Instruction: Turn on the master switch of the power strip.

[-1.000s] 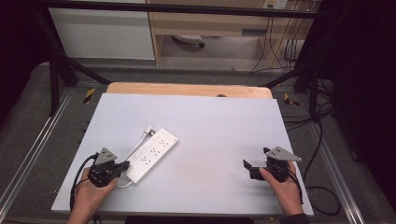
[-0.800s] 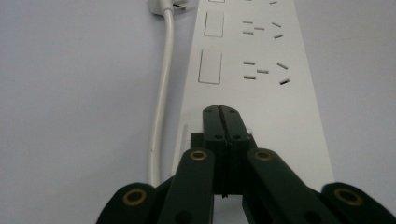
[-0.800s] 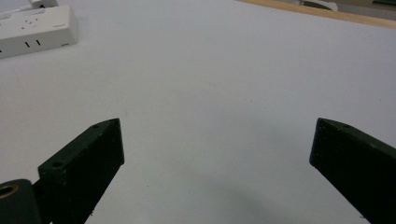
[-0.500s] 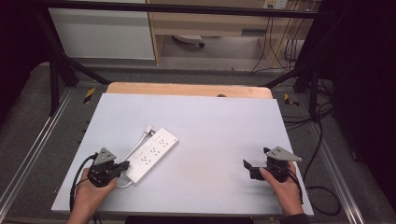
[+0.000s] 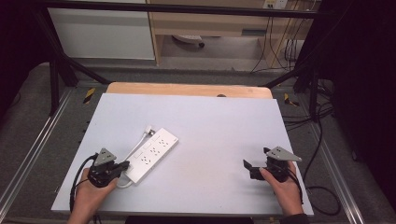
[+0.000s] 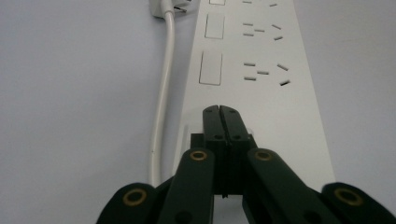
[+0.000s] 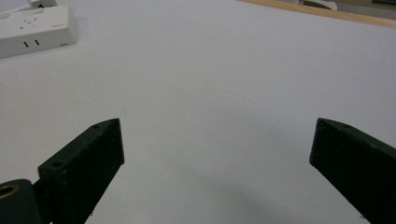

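Nothing has moved since the earlier frames: both hands stay where they were. On the table (image 5: 201,116), the power strip (image 5: 152,154) lies at the left, its long axis running from near-left to far-right, sockets up; no writing on it is readable. Its cable (image 6: 161,98) runs alongside. The left gripper (image 6: 219,111) is clenched at the strip's near end. The right gripper (image 7: 217,135) rests released, well apart.

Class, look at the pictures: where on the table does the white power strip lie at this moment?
In the high view the power strip lies slantwise on the table's left half, its near end under the shut left tongs, its cord alongside.
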`<state>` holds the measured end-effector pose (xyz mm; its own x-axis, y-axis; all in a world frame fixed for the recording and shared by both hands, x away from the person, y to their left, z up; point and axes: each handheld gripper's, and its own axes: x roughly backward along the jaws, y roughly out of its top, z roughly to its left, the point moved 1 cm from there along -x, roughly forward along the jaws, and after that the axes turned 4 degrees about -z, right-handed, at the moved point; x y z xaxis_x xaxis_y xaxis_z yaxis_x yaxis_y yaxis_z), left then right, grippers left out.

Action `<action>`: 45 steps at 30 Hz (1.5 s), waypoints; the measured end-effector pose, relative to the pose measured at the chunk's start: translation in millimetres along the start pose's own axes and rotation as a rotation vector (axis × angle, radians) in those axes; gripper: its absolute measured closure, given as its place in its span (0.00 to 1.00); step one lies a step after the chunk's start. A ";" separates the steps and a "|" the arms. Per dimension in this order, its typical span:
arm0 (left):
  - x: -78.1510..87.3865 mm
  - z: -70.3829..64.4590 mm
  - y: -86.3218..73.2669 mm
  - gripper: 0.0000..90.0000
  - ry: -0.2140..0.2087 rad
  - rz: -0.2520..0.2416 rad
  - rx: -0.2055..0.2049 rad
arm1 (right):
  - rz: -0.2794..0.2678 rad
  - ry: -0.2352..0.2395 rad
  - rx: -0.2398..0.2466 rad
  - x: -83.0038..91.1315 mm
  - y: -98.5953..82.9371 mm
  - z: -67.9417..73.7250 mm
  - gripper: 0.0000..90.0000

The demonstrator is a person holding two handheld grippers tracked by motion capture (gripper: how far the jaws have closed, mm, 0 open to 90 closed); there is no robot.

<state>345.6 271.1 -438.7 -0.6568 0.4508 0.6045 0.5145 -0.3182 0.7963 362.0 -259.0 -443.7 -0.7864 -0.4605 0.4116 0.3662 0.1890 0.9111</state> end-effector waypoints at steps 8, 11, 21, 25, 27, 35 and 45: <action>1.1 0.6 0.2 1.00 0.011 -0.005 -0.005 | 0.000 -0.001 0.001 0.2 0.0 -0.1 0.04; 1.0 0.5 0.2 1.00 0.010 -0.008 -0.003 | 0.001 -0.001 0.002 0.1 0.0 -0.3 0.04; 1.0 0.6 0.0 1.00 0.010 -0.009 -0.003 | 0.000 -0.001 0.001 0.2 0.1 -0.1 0.04; 1.1 0.5 0.0 1.00 0.011 -0.009 -0.005 | 0.001 -0.001 0.000 0.2 0.1 -0.2 0.04; 1.1 0.6 -0.1 1.00 0.011 -0.011 -0.003 | 0.000 -0.002 0.001 0.3 0.2 -0.1 0.04; 1.2 1.5 -0.3 1.00 0.008 -0.015 0.007 | 0.000 -0.002 0.002 0.2 0.2 -0.2 0.04; 1.7 1.5 -0.1 1.00 0.005 -0.023 0.006 | 0.000 -0.003 0.000 0.5 0.2 -0.3 0.04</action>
<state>345.3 273.0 -437.8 -0.6716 0.4537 0.5858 0.5021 -0.3028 0.8101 361.9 -259.4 -443.3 -0.7880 -0.4581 0.4112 0.3661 0.1884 0.9113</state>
